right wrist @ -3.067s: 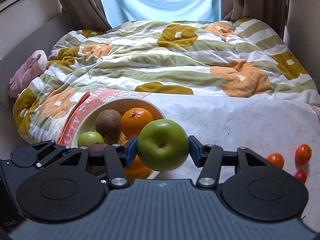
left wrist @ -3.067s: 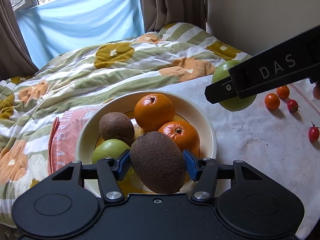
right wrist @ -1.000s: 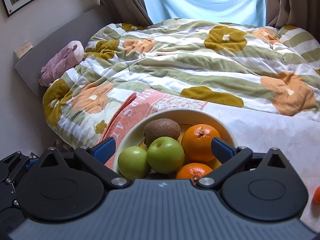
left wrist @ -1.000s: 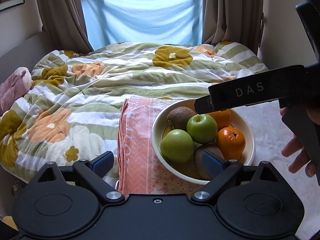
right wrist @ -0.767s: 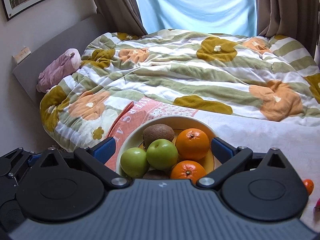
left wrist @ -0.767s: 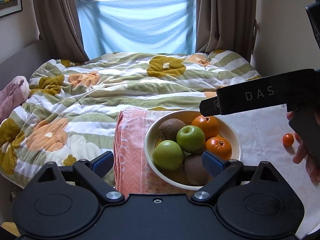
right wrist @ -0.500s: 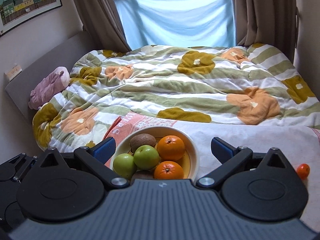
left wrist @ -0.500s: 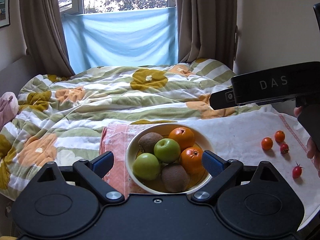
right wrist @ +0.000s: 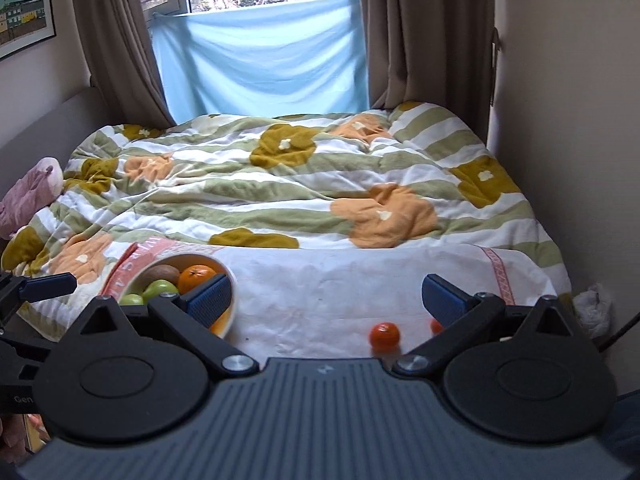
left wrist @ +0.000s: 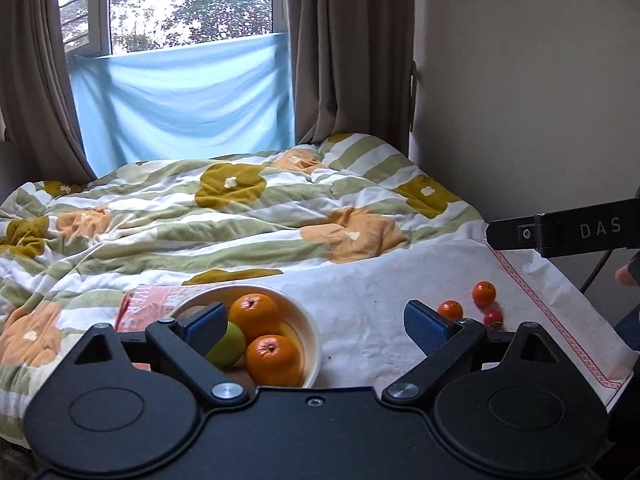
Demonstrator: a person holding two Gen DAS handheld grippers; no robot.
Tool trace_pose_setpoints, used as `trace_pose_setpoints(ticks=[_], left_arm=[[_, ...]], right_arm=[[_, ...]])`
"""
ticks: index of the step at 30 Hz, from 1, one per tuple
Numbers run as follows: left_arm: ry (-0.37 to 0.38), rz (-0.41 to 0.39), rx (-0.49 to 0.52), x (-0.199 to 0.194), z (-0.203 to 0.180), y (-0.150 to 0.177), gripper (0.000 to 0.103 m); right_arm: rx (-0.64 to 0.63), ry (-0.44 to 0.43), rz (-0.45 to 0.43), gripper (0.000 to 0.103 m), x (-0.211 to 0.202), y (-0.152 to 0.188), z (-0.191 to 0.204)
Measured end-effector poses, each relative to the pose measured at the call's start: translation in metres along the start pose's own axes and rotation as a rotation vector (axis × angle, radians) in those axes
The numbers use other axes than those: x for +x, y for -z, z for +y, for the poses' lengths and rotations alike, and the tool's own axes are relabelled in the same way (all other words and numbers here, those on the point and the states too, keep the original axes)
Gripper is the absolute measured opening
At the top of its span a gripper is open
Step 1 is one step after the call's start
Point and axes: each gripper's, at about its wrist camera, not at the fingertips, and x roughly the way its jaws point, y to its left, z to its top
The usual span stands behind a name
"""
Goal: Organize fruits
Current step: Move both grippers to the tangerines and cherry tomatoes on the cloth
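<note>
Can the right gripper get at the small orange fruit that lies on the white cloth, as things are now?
Probably yes: the right gripper is open and empty, and the small orange fruit lies uncovered on the white cloth, nothing between.

1. I see the bowl (left wrist: 312, 344) on the cloth (left wrist: 372, 280), at its left end.
2. In the bowl, two oranges (left wrist: 254, 317) lie right of an apple (left wrist: 228, 346).
3. Three small fruits (left wrist: 484, 293) lie on the cloth well right of the bowl.
4. Behind the cloth spreads the quilt (left wrist: 240, 216); behind that hangs the sheet (left wrist: 184, 100), between the curtains (left wrist: 348, 52).
</note>
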Motion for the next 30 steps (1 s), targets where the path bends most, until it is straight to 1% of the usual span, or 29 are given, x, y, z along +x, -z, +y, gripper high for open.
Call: trace_pose_setpoints(ticks=[3,6,8,10,14,19,22,24,26,27,29,30], left_arm=[[0.022,0.013,0.023,0.018,-0.021,-0.002,0.097],[0.028,0.023,0.031,0.038,-0.039,0.000,0.097],[0.040,0.036,0.038,0.053,-0.051,0.004,0.097],[0.057,0.052,0.046,0.068,-0.063,0.007,0.097],[0.082,0.085,0.088,0.098,-0.085,0.012,0.097],[0.112,0.100,0.110,0.129,-0.103,0.012,0.096],[0.128,0.121,0.126,0.149,-0.112,0.011,0.092],[0.142,0.133,0.127,0.161,-0.117,0.011,0.091],[0.154,0.140,0.138,0.171,-0.122,0.011,0.089],[0.161,0.144,0.147,0.176,-0.126,0.011,0.088],[0.188,0.159,0.145,0.184,-0.129,0.012,0.088],[0.203,0.172,0.146,0.190,-0.131,0.012,0.084]], right_arm=[[0.033,0.019,0.017,0.103,0.006,0.009,-0.030],[0.019,0.050,0.042,0.103,0.018,0.020,-0.054],[0.025,0.055,0.058,0.103,0.029,0.029,-0.070],[0.034,0.058,0.094,0.103,0.045,0.041,-0.084],[0.042,0.067,0.143,0.103,0.073,0.063,-0.103],[0.025,0.070,0.165,0.103,0.096,0.083,-0.116],[-0.002,0.077,0.188,0.103,0.110,0.091,-0.116],[0.000,0.063,0.202,0.103,0.118,0.095,-0.115],[0.000,0.052,0.210,0.103,0.125,0.100,-0.114],[-0.008,0.053,0.212,0.099,0.127,0.102,-0.112],[-0.024,0.055,0.215,0.095,0.132,0.106,-0.110],[-0.028,0.052,0.215,0.093,0.134,0.107,-0.108]])
